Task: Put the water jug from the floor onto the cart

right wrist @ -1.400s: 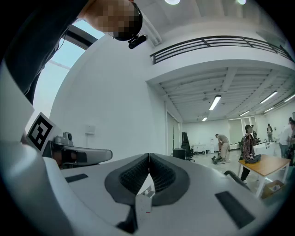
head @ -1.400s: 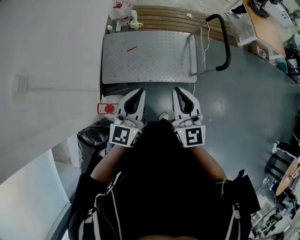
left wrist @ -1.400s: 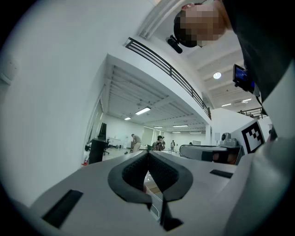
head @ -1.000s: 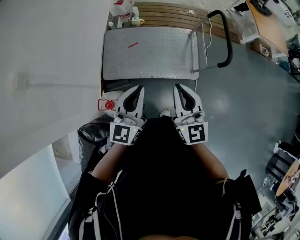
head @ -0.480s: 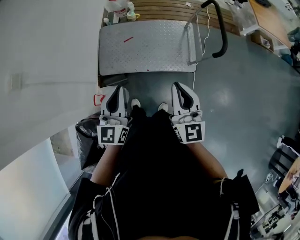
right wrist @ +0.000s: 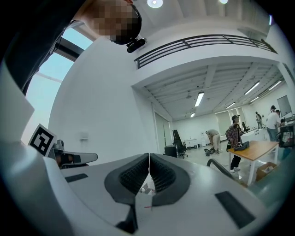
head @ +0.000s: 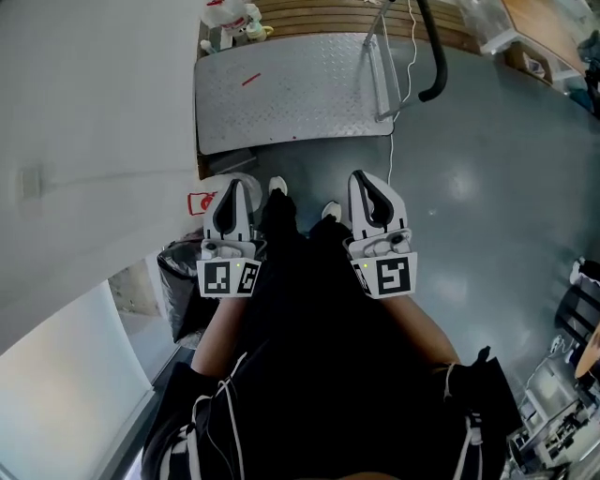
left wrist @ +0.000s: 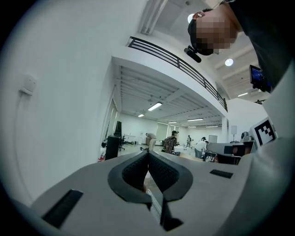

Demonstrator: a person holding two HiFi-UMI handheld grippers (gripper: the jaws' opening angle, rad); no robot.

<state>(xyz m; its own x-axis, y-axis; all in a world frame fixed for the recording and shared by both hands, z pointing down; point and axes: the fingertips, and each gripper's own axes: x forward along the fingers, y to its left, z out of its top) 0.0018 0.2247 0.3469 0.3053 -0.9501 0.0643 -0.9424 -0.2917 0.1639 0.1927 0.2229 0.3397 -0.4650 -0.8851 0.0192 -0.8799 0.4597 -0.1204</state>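
The water jug (head: 208, 190), pale with a red label, lies on the floor by the white wall, just in front of the cart's near left corner. My left gripper (head: 233, 185) hangs over it and hides most of it. The jaws are shut with nothing between them, as the left gripper view shows (left wrist: 148, 156). My right gripper (head: 367, 181) is beside it over bare grey floor, also shut and empty (right wrist: 149, 159). The cart (head: 291, 89) is a low metal platform with a black handle (head: 432, 58) on its right side.
A black bin bag (head: 183, 272) sits against the wall below the jug. A white bag and small bottles (head: 230, 19) stand at the cart's far left corner, with wooden planks (head: 319, 19) behind. My shoes (head: 277, 187) show between the grippers. People stand far off (right wrist: 236, 133).
My left gripper has shifted left and now covers the jug's red cap. Both grippers sit lower, and the cart has slid toward the top of the head view.
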